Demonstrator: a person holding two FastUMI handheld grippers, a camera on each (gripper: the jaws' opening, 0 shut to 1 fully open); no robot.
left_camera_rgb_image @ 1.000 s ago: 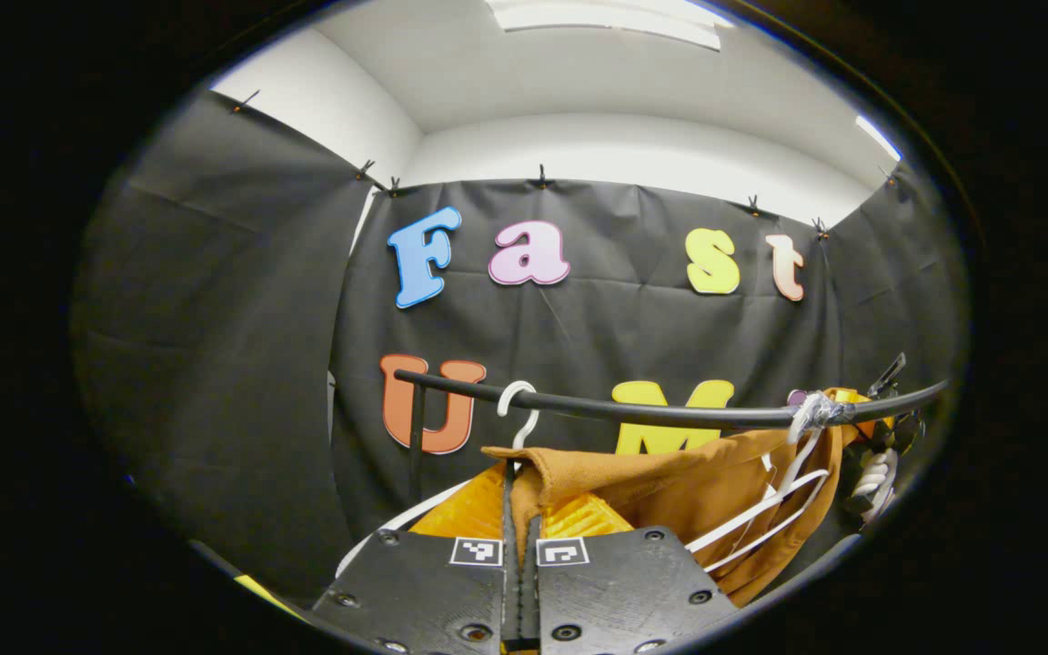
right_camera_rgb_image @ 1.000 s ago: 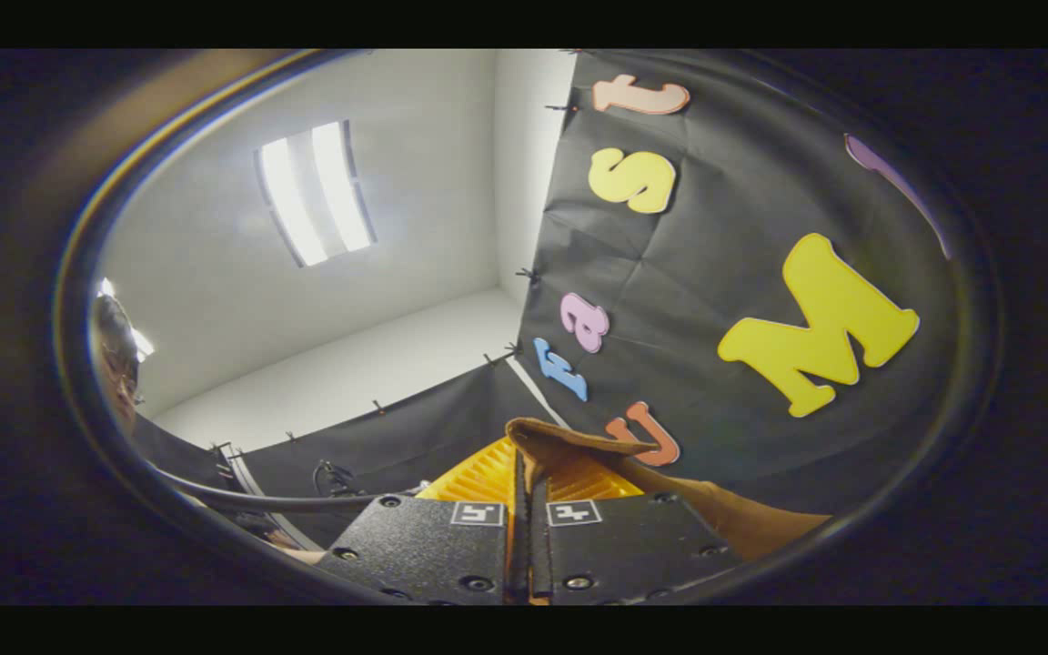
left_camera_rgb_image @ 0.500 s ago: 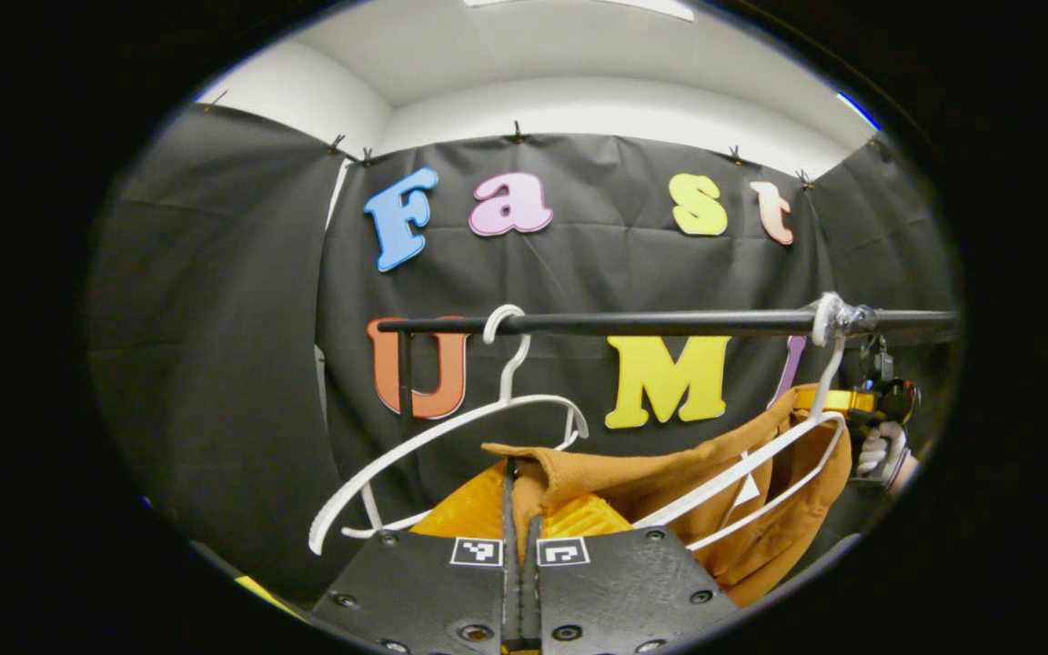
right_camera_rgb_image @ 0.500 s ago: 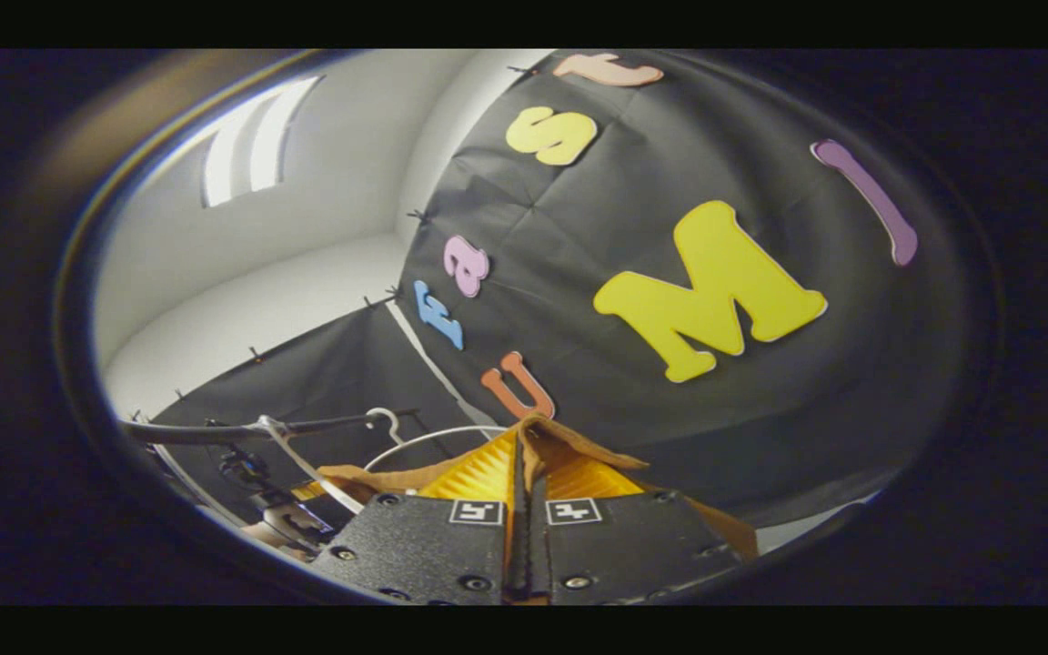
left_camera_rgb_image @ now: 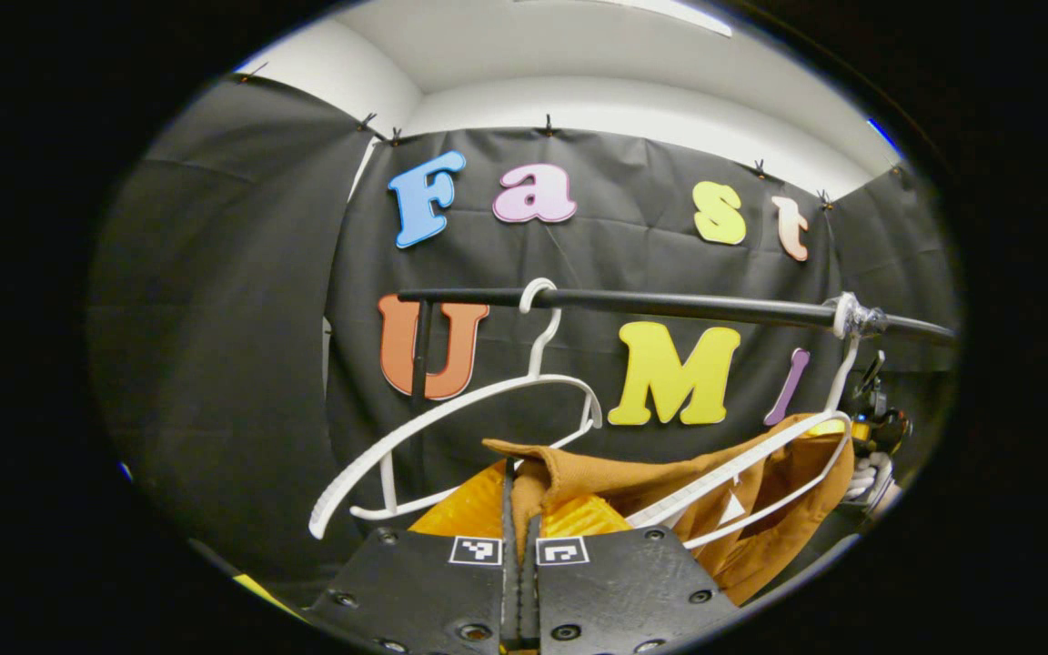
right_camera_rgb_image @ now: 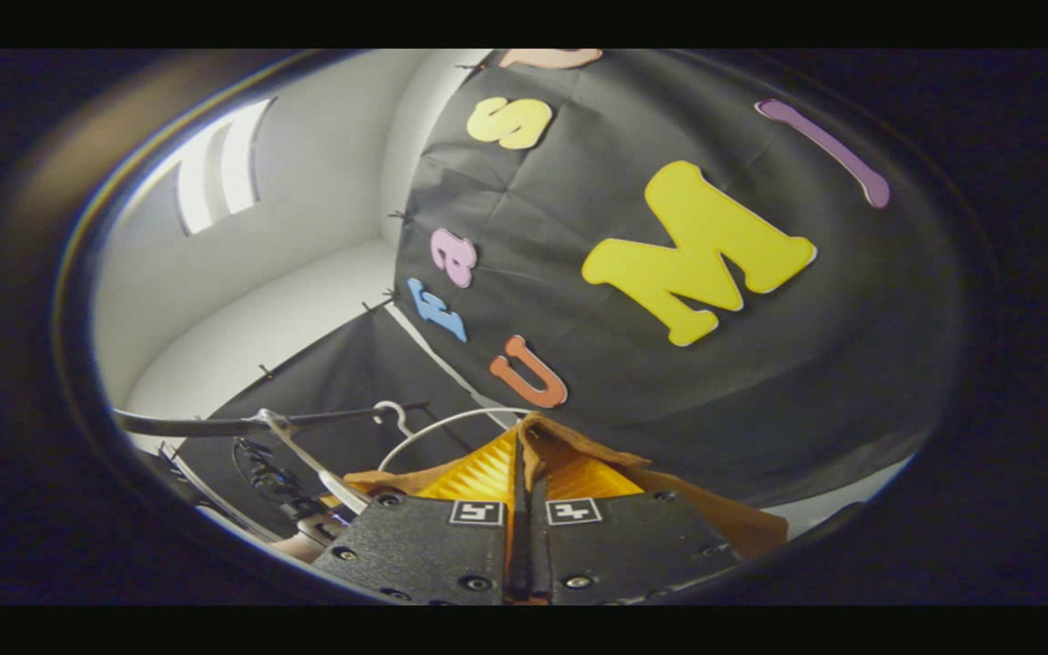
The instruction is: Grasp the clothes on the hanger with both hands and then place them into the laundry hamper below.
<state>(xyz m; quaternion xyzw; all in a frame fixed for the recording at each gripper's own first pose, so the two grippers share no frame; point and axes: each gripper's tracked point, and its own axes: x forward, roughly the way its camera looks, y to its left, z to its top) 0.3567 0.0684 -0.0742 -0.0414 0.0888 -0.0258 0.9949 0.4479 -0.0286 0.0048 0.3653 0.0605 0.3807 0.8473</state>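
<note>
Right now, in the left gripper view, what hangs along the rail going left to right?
Rail's upright post → bare white hanger → brown garment pinched in the left gripper → second white hanger → other gripper in a gloved hand.

The lower part of the rust-brown cloth garment (left_camera_rgb_image: pixel 660 487) runs out of the left gripper view's rim, so its full shape cannot be told. Part of the white plastic hanger (left_camera_rgb_image: pixel 742 473) tucked in it is covered by the fabric. The far gripper (left_camera_rgb_image: pixel 879 428) and the white-gloved hand (left_camera_rgb_image: pixel 870 478) holding it are small at the rim; how its jaws stand is unclear. In the right gripper view, the garment's fold (right_camera_rgb_image: pixel 569 450) hides behind the jaws.
</note>
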